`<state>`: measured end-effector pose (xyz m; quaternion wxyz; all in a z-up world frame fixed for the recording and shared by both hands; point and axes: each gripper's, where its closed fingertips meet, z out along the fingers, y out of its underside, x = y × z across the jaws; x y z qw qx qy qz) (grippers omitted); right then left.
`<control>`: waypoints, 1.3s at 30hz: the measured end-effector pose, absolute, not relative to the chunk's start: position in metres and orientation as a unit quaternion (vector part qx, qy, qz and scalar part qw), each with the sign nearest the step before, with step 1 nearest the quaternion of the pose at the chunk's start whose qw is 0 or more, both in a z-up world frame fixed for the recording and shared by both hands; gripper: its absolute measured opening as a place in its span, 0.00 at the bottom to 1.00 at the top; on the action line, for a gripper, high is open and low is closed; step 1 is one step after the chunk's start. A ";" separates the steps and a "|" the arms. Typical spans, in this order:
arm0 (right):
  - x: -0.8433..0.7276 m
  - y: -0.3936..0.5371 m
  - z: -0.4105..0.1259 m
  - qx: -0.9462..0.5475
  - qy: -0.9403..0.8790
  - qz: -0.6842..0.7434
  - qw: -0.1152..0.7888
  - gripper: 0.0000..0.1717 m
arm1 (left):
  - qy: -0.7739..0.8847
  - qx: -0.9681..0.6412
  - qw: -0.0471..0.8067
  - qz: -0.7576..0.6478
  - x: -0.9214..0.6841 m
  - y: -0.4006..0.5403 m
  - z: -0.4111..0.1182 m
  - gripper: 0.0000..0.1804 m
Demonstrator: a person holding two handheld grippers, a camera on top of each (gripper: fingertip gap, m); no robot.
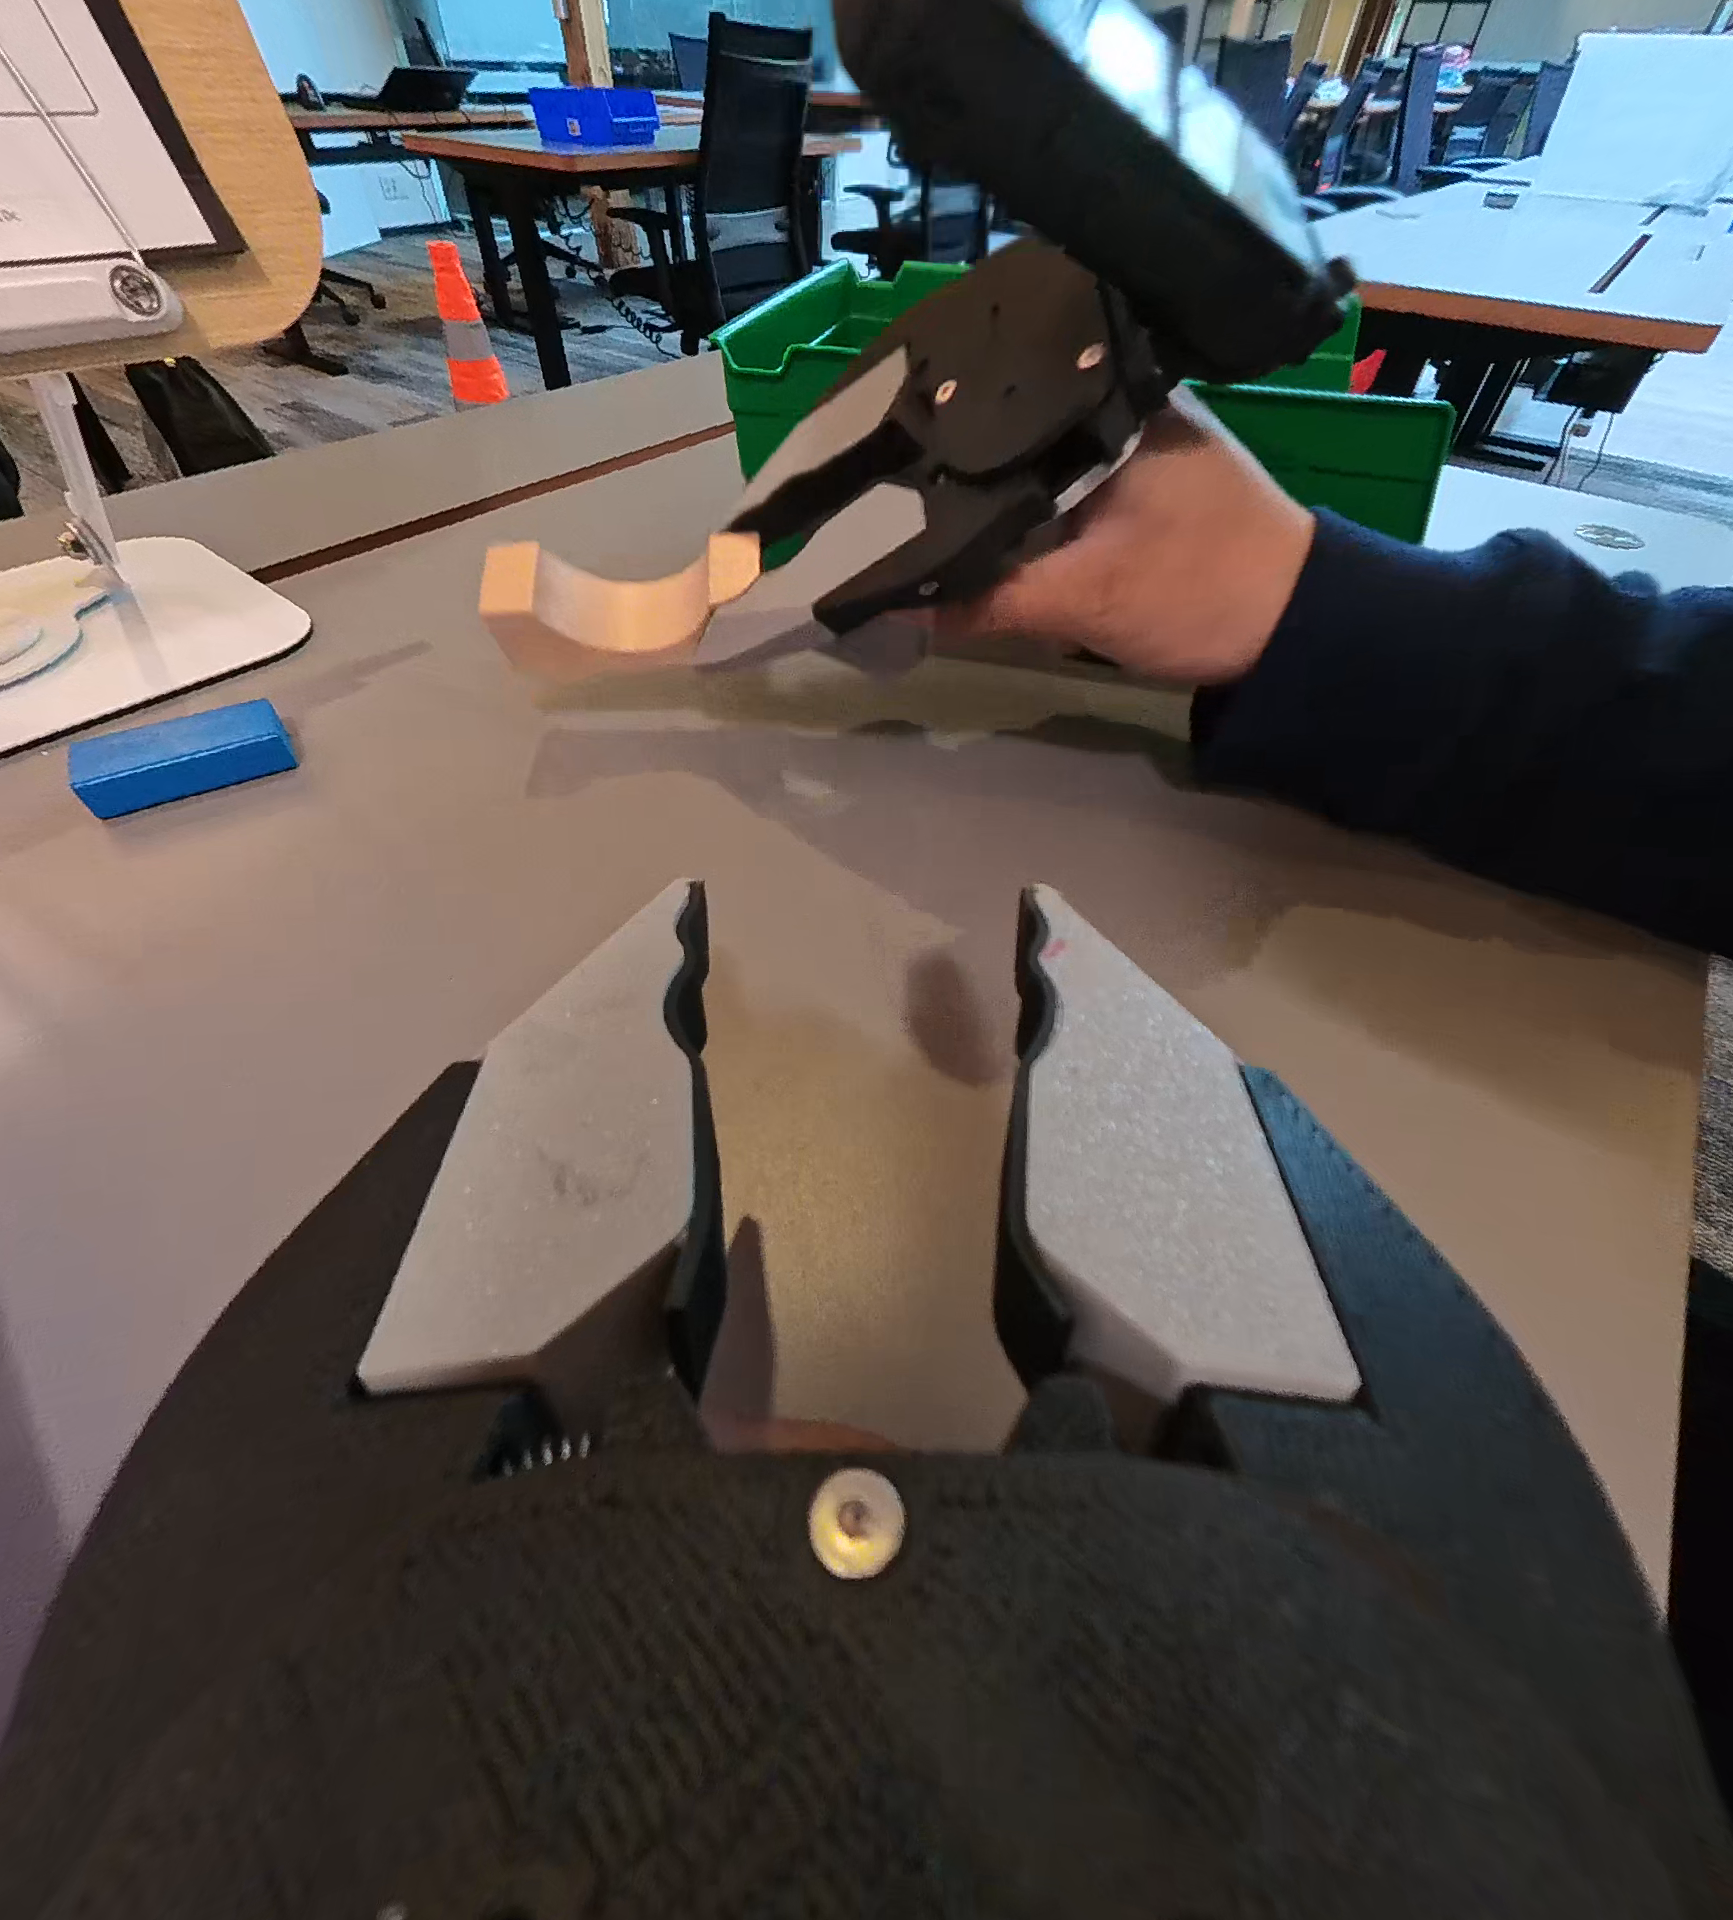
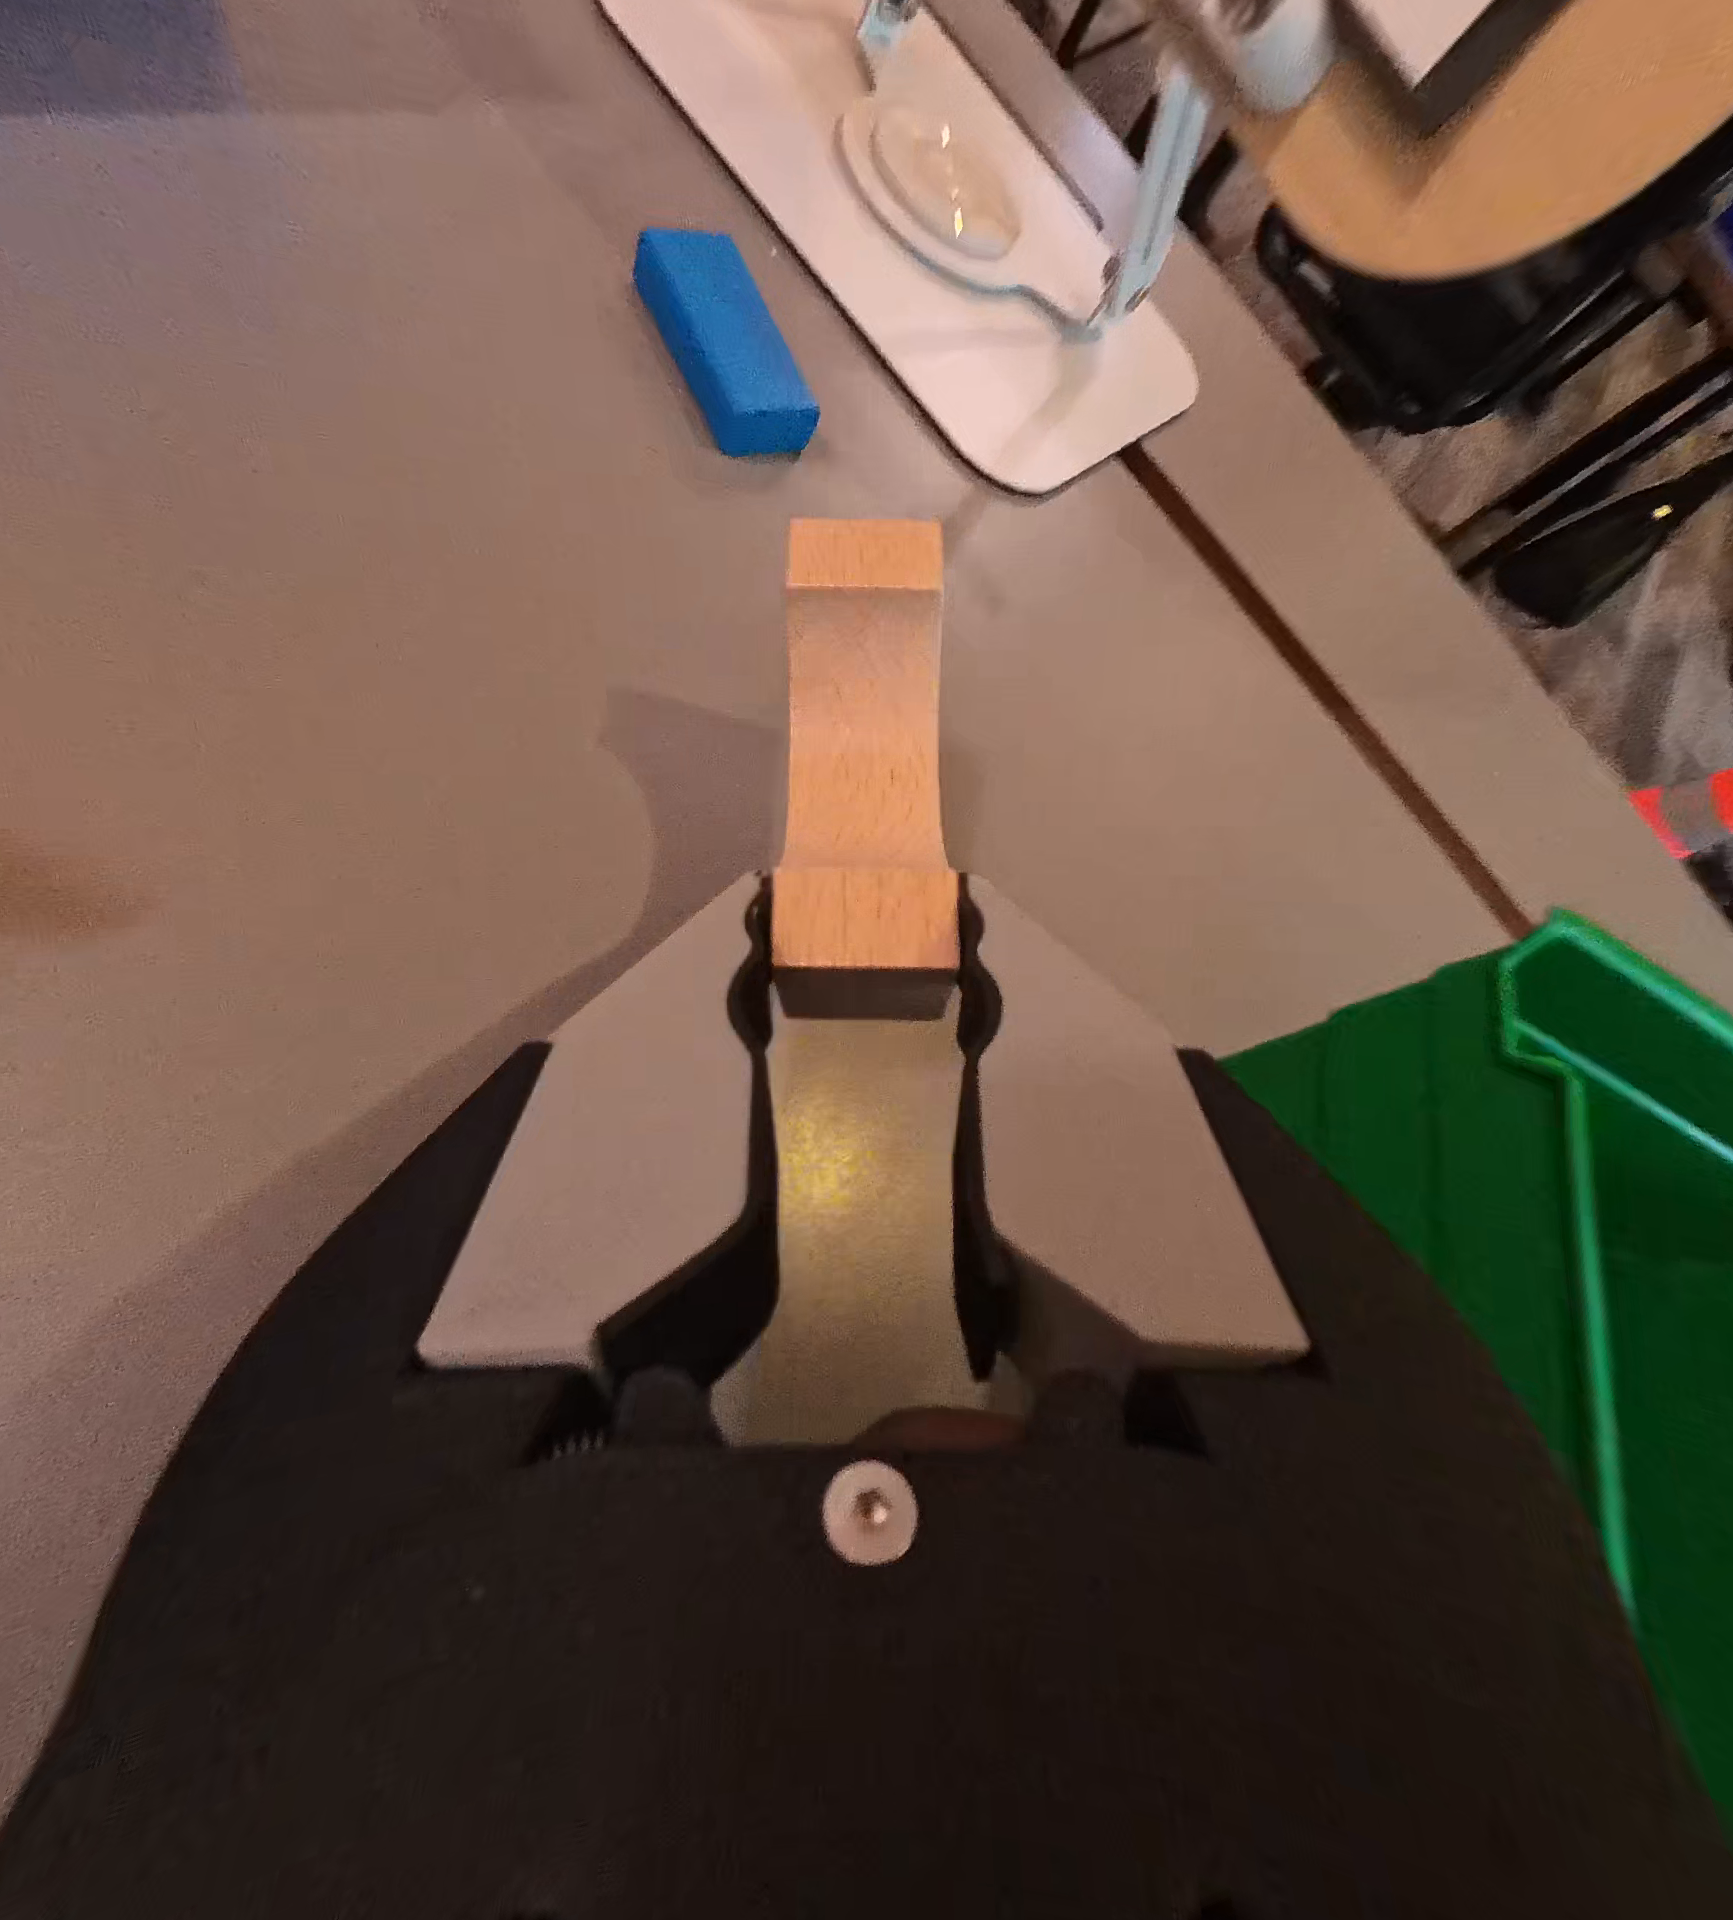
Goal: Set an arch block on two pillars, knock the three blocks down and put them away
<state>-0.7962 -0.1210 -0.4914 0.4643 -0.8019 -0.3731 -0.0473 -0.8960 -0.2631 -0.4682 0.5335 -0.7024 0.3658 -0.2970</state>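
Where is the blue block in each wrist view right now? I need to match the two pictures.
Left wrist view: the blue block lies flat on the table at the left edge, left of the wooden arch block.
Right wrist view: the blue block lies top centre, beyond the arch block.
Shared landmark: the white stand base right beside it.

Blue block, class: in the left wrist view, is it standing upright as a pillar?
No. The blue block lies flat on its long side on the table, near the white stand base.
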 end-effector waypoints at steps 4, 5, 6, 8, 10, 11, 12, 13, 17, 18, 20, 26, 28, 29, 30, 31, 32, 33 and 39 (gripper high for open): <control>-0.777 -0.134 -0.432 -0.770 -0.342 -0.092 0.530 0.18 | 0.366 -0.703 0.533 -0.298 -0.896 -0.263 -0.468 0.32; -0.767 -0.139 -0.416 -0.768 -0.325 -0.092 0.545 0.18 | 0.366 -0.702 0.533 -0.297 -0.896 -0.263 -0.468 0.32; -0.754 -0.143 -0.400 -0.768 -0.305 -0.091 0.556 0.18 | 0.366 -0.702 0.534 -0.297 -0.896 -0.263 -0.468 0.32; -0.714 -0.150 -0.377 -0.779 -0.260 -0.096 0.562 0.18 | 0.367 -0.701 0.534 -0.296 -0.896 -0.263 -0.468 0.32; -0.665 -0.153 -0.376 -0.813 -0.218 -0.093 0.532 0.18 | 0.370 -0.701 0.535 -0.294 -0.895 -0.264 -0.468 0.32; -0.639 -0.156 -0.384 -0.836 -0.197 -0.086 0.505 0.18 | 0.371 -0.700 0.535 -0.292 -0.895 -0.264 -0.468 0.32; -0.616 -0.155 -0.396 -0.854 -0.180 -0.079 0.481 0.18 | 0.373 -0.700 0.536 -0.290 -0.895 -0.265 -0.469 0.32; -0.597 -0.154 -0.412 -0.873 -0.170 -0.070 0.452 0.18 | 0.375 -0.700 0.536 -0.288 -0.894 -0.265 -0.469 0.32; -0.564 -0.159 -0.470 -0.925 -0.135 -0.033 0.353 0.21 | 0.380 -0.700 0.537 -0.279 -0.893 -0.266 -0.470 0.33; -0.561 -0.158 -0.465 -0.922 -0.128 -0.050 0.361 0.20 | 0.380 -0.699 0.537 -0.279 -0.893 -0.266 -0.470 0.33; -0.573 -0.156 -0.431 -0.898 -0.128 -0.076 0.413 0.21 | 0.380 -0.698 0.538 -0.282 -0.893 -0.266 -0.469 0.33; -0.767 -0.152 -0.353 -0.801 -0.310 0.057 0.508 0.24 | 0.382 -0.700 0.534 -0.280 -0.893 -0.266 -0.471 0.33; -0.828 -0.136 -0.381 -0.795 -0.371 0.088 0.473 0.28 | 0.382 -0.699 0.536 -0.278 -0.893 -0.266 -0.471 0.33; -0.850 -0.119 -0.398 -0.793 -0.388 0.085 0.463 0.29 | 0.382 -0.699 0.537 -0.278 -0.893 -0.266 -0.470 0.34; -0.868 -0.103 -0.419 -0.793 -0.401 0.079 0.453 0.29 | 0.381 -0.699 0.537 -0.279 -0.893 -0.266 -0.470 0.34; -0.882 -0.087 -0.439 -0.797 -0.408 0.076 0.439 0.30 | 0.379 -0.699 0.537 -0.280 -0.894 -0.266 -0.470 0.34; -0.894 -0.073 -0.458 -0.803 -0.412 0.080 0.424 0.30 | 0.377 -0.699 0.538 -0.282 -0.894 -0.265 -0.469 0.34; -0.905 -0.061 -0.474 -0.808 -0.412 0.086 0.412 0.30 | 0.375 -0.700 0.538 -0.284 -0.895 -0.265 -0.469 0.34; -0.929 -0.016 -0.527 -0.818 -0.428 0.080 0.376 0.28 | 0.382 -0.707 0.528 -0.275 -0.893 -0.266 -0.474 0.34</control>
